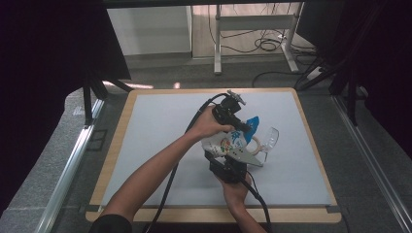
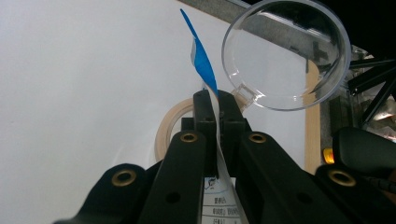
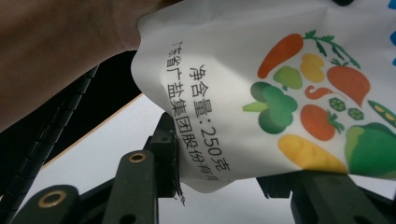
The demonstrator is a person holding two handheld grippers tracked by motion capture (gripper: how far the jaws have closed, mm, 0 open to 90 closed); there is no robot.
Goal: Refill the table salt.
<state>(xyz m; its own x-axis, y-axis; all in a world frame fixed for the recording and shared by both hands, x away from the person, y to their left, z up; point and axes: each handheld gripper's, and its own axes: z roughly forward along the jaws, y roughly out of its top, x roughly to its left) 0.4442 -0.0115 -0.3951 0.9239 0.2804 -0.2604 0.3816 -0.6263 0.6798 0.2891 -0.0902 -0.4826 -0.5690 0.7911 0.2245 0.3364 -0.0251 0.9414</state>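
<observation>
holding a small printed pouch (image 1: pixel 228 143) up over the middle of the white mat (image 1: pixel 155 145), the left gripper (image 2: pixel 214 105) pinches its blue top edge flat while the right gripper (image 3: pixel 219 163) clamps the lower end. pulling unevenly could rip it wide, spilling the contents beside the clear scoop (image 1: pixel 269 137) and tape ring (image 1: pixel 256 144) just right.
</observation>
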